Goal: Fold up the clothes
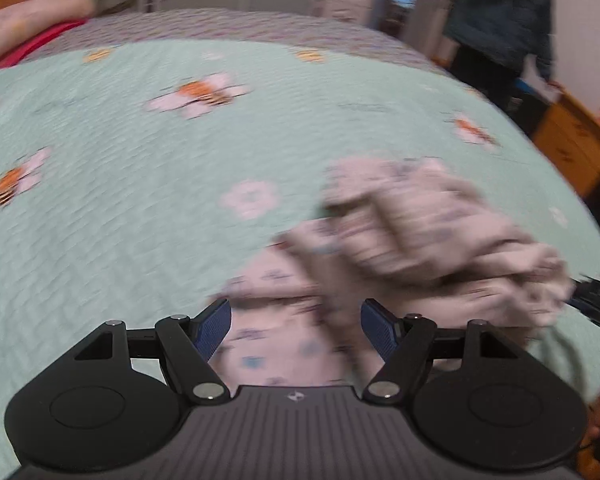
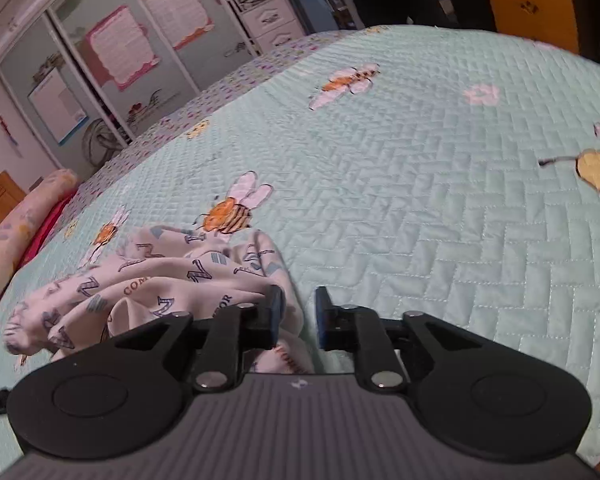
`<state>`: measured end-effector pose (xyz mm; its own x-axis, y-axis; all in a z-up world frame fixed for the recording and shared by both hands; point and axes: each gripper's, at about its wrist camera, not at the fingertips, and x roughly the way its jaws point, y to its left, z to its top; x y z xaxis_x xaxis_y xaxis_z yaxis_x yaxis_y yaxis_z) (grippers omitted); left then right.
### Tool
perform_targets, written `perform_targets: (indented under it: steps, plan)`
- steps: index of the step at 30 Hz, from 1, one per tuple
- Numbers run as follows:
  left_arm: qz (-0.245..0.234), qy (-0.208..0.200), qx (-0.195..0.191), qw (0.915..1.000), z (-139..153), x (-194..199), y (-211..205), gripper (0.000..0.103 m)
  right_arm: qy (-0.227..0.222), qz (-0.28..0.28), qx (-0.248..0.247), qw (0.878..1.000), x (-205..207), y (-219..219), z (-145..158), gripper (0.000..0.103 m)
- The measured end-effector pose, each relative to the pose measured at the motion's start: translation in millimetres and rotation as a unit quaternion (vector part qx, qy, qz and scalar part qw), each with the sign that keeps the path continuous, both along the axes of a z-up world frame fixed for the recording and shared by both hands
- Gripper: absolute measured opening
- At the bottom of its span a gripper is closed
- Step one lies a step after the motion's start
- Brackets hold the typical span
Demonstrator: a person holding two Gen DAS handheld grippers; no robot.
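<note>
Here we should spread the crumpled garment (image 2: 148,280) flat on the bed (image 2: 420,200): left gripper (image 1: 296,320) wide, right gripper (image 2: 300,312) narrow, pinching cloth.

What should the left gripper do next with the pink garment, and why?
Probably close on it. The left gripper is open with the crumpled garment lying between its fingers, still unfolded on the bedspread.
</note>
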<state>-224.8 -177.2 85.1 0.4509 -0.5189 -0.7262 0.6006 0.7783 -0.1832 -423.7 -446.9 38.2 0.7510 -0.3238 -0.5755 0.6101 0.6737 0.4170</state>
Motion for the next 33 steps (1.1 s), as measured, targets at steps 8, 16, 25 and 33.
perform_targets:
  steps: [8, 16, 25, 33]
  plan:
    - [-0.038, 0.003, -0.012, 0.9992, 1.4, -0.4, -28.0, 0.075, -0.025, 0.017, -0.066, 0.997, -26.2, 25.1, 53.6, 0.043]
    - [-0.020, 0.032, -0.055, 0.9978, -10.2, 32.7, -44.6, 0.062, -0.036, 0.128, -0.105, 0.986, -25.2, 73.0, 70.6, 0.072]
    - [-0.043, -0.052, -0.070, 0.9952, 26.8, 19.5, -48.9, 0.019, 0.015, 0.171, -0.151, 0.973, -5.5, 121.8, 44.3, 0.072]
    - [0.016, -0.097, -0.188, 0.9773, 99.9, 12.9, 21.0, 0.018, 0.014, 0.230, -0.233, 0.945, 7.3, 158.7, 51.2, 0.076]
